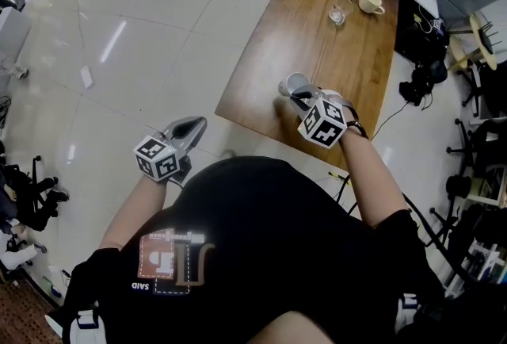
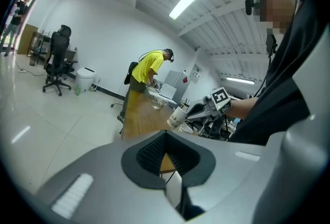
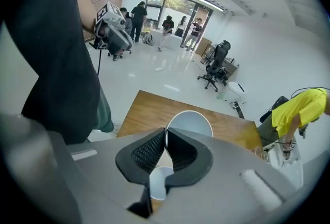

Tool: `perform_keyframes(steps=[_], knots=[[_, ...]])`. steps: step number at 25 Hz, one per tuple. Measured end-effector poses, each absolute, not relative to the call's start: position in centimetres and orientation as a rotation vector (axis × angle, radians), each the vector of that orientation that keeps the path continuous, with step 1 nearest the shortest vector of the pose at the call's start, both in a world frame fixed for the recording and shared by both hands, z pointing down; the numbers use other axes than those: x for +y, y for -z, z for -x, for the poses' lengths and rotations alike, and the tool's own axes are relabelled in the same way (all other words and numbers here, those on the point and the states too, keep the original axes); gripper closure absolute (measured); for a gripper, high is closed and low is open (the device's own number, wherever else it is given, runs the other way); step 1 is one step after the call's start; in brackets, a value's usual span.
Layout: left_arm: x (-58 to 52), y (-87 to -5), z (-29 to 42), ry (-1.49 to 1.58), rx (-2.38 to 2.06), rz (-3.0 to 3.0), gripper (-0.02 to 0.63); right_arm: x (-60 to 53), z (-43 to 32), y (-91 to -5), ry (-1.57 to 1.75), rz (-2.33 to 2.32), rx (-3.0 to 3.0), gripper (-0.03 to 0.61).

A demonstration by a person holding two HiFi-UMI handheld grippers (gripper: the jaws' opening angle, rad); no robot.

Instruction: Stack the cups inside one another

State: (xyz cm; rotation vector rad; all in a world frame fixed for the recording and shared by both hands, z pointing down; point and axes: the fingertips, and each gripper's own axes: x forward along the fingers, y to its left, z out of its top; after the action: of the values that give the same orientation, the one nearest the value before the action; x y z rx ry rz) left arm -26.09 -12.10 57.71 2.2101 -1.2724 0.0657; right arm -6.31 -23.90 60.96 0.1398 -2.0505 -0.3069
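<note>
A white paper cup (image 1: pixel 295 84) hangs tilted over the near end of the wooden table (image 1: pixel 317 49), its rim wall pinched between the pads of my right gripper (image 1: pixel 298 99). In the right gripper view the cup's mouth (image 3: pixel 193 124) shows just past the shut jaws of the right gripper (image 3: pixel 165 135), and a second white cup (image 3: pixel 157 182) stands on the table below them. In the left gripper view the held cup (image 2: pixel 178 116) is above that second cup (image 2: pixel 190 128). My left gripper (image 1: pixel 192 125) is off the table over the floor, shut and holding nothing.
At the table's far end stand a cream mug (image 1: pixel 370 1) and two glass cups (image 1: pixel 338 15). A person in a yellow shirt (image 2: pixel 144 70) bends over that end. Office chairs (image 2: pixel 55 65) stand on the tiled floor. Cables and gear lie to the right of the table (image 1: pixel 424 81).
</note>
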Motion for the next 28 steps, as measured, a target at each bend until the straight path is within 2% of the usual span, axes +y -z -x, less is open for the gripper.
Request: perform_keyframes(steps=[10, 19, 24, 28], knots=[[-17.3, -55.7, 19.2, -0.063, -1.134, -2.355, 0.612, -24.1, -3.4, -58.9, 0.202, -0.23, -1.989, 0.549], [-18.2, -55.3, 15.0, -0.11, -1.055, -2.403, 0.612, -23.1, -4.5, -64.1, 0.155, -0.138, -1.922, 0.548], [-17.5, -55.8, 15.9, -0.133, -1.065, -2.385, 0.612, -23.1, -3.9, -65.2, 0.116, -0.164, -1.952, 0.478], [-17.6, -56.3, 16.5, -0.127, -1.063, -2.372, 0.612, -23.9, -3.9, -62.9, 0.069, -0.284, -2.048, 0.462]])
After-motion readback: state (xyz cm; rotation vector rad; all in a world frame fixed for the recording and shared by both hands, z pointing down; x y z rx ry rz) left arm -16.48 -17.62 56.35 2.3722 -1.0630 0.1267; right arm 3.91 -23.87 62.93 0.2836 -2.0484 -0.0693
